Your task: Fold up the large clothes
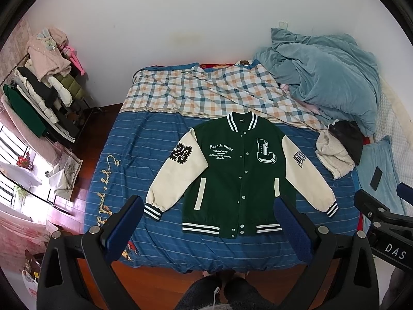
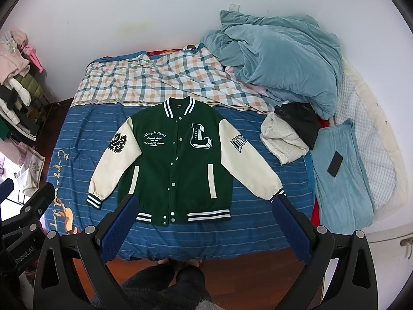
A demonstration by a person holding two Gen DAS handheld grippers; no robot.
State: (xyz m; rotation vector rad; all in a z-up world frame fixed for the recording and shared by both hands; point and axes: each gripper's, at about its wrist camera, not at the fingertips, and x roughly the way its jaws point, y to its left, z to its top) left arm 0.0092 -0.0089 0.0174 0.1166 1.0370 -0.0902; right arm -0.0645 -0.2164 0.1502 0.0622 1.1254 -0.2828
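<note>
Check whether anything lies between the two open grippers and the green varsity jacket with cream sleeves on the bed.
Nothing visible does. The green varsity jacket lies flat and uncovered; left gripper and right gripper hover open above the near bed edge.

White wall (image 1: pixel 180 13), red wooden floor (image 1: pixel 160 284), bed (image 1: pixel 144 134), clothes rack (image 1: pixel 38 95)

cuff (image 2: pixel 280 193) behind tongs (image 2: pixel 209 222), label unreadable

Bedroom clutter around a blue striped bedspread (image 1: pixel 144 139)

A plaid orange-and-blue quilt (image 1: pixel 206 87) lies at the far end, a crumpled blue-grey blanket (image 1: pixel 330 77) far right, a cream fleece garment (image 2: pixel 284 142) touching a black garment (image 2: pixel 299 121), a black phone (image 2: pixel 335 167) on a light blue pillow (image 2: pixel 343 193), and a loaded clothes rack (image 1: pixel 44 90) on the left.
</note>
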